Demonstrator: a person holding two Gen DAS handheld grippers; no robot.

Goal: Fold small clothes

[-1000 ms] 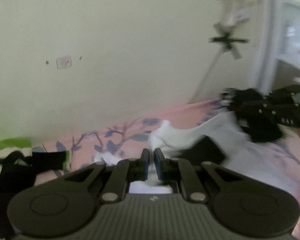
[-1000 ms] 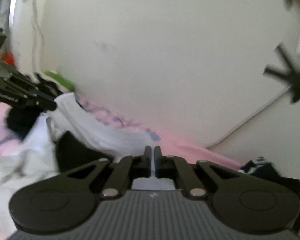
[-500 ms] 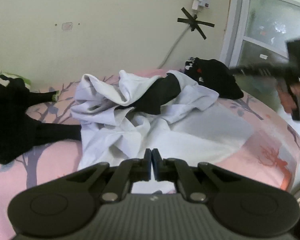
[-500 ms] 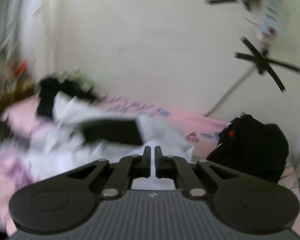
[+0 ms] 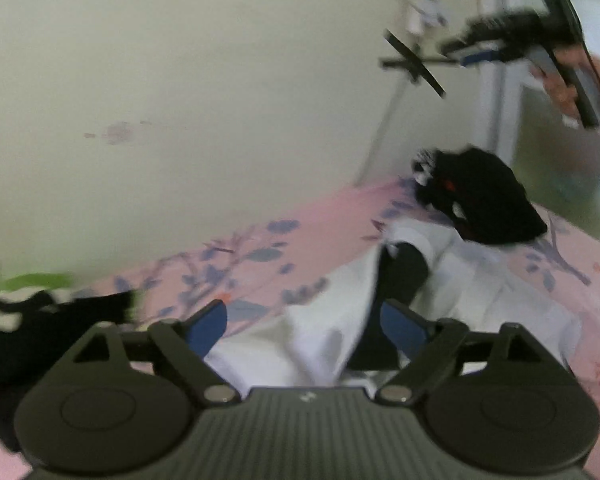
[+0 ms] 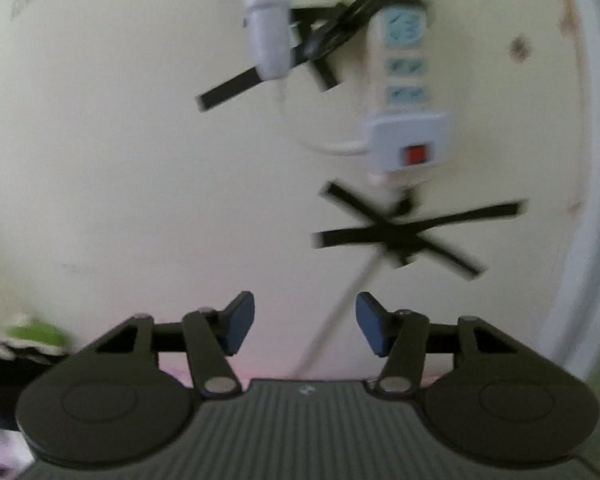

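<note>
A white garment (image 5: 320, 340) with a black panel (image 5: 400, 276) lies crumpled on the pink flowered bed sheet (image 5: 260, 264). My left gripper (image 5: 304, 324) hovers just above it, its jaws opening, the blue pads apart and not pressing the cloth. The right gripper (image 6: 305, 328) is raised toward the wall, its jaws opening with nothing between them. The left wrist view also catches the right gripper (image 5: 512, 40) at the upper right, blurred, held in a hand.
A black garment (image 5: 484, 204) lies at the bed's far right corner. Black and green striped clothes (image 5: 24, 320) sit at the left. A white power strip (image 6: 404, 92) and black tape crosses (image 6: 400, 236) are on the wall. A window frame (image 5: 496, 80) stands at right.
Both grippers went from shut to open and no longer hold the white garment. The right gripper rose and now faces the wall. The left came in low over the cloth.
</note>
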